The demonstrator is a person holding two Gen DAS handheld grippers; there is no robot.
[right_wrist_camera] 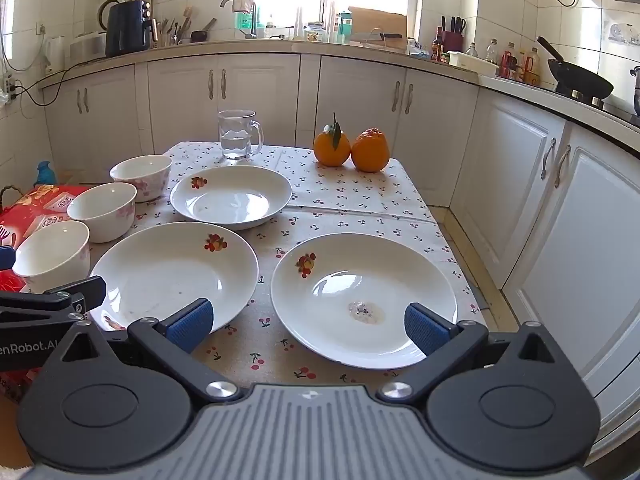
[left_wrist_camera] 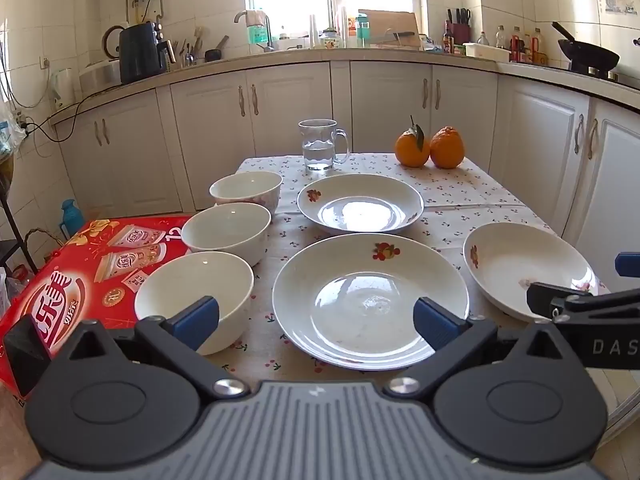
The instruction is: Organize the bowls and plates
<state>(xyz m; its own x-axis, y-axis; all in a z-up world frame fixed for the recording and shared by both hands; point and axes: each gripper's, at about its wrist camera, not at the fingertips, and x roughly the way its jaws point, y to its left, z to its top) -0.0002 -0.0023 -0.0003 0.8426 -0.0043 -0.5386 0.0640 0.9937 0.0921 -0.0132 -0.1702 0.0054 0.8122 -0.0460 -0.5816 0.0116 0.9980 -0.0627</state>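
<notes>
While the left gripper (left_wrist_camera: pixel 316 322) hangs with jaws spread and empty, three white ceramic bowls (left_wrist_camera: pixel 224 232) line the cherry-print tablecloth's (left_wrist_camera: pixel 460 196) left edge beside three white fruit-patterned plates (left_wrist_camera: pixel 360 202). Seen from the right wrist, the right gripper (right_wrist_camera: pixel 308 326) gapes empty above the nearest right-hand plate (right_wrist_camera: pixel 362 296).

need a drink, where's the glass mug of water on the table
The glass mug stands at the table's far edge, left of the two oranges and just behind the farthest plate, in both wrist views.
</notes>
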